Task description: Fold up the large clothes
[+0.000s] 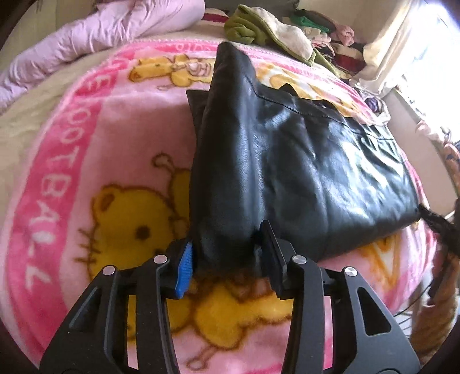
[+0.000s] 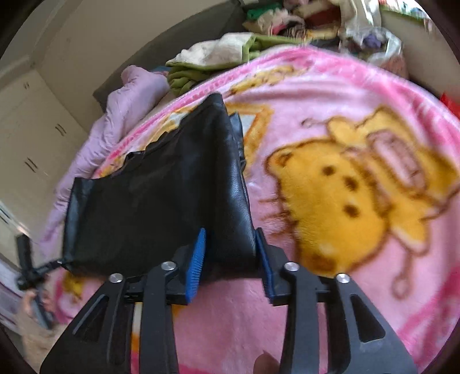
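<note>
A lived-in home bedroom.

A fluffy pink cartoon-bear blanket [image 1: 120, 161] covers the bed, a crumpled lilac quilt [image 1: 95, 31] beside it, heaped mixed clothes [image 2: 287, 20] behind, cream cupboard doors [image 2: 34, 135] alongside.

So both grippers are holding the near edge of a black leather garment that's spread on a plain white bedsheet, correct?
Not quite: the black leather garment lies on a pink blanket printed with yellow cartoon bears, not a plain white sheet. Both wrist views show this. The rest holds: the left gripper and right gripper each grip its near edge.
</note>
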The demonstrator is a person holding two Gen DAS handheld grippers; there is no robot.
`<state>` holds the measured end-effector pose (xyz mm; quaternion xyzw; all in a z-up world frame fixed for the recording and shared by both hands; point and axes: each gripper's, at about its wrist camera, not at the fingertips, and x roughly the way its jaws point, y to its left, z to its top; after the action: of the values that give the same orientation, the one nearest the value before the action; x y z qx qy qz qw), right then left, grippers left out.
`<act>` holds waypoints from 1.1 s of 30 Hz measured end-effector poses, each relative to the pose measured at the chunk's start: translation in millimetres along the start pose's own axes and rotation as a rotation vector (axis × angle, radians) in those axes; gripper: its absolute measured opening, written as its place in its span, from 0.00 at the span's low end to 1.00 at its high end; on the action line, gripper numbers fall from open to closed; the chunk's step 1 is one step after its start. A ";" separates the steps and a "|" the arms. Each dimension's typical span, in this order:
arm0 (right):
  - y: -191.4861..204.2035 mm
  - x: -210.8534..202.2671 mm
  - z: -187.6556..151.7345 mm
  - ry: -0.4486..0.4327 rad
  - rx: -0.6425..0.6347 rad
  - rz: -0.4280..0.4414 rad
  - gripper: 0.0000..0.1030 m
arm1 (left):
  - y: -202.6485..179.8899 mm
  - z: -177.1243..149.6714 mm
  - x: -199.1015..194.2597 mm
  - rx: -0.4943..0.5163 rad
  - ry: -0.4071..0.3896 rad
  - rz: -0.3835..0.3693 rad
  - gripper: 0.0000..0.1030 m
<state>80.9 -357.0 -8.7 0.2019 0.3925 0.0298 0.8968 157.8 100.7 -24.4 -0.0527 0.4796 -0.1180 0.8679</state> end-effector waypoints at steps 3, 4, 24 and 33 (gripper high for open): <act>16.8 -13.5 -3.5 -0.048 -0.071 -0.041 0.53 | -1.9 -2.2 -8.0 0.009 -0.022 0.029 0.39; 23.3 -17.9 -4.1 -0.065 -0.092 -0.040 0.54 | -1.8 -2.6 -10.9 0.011 -0.033 0.035 0.45; 166.6 -43.6 -17.6 -0.157 -0.388 0.150 0.93 | -0.1 -7.1 -74.7 0.037 -0.197 0.203 0.91; 214.6 -26.2 -29.3 -0.127 -0.466 0.204 0.94 | 28.0 -8.1 -78.8 -0.019 -0.203 0.246 0.91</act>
<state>64.3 -155.9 74.3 0.0297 0.2957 0.1969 0.9343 115.0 148.1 30.2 -0.0133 0.3935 -0.0002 0.9192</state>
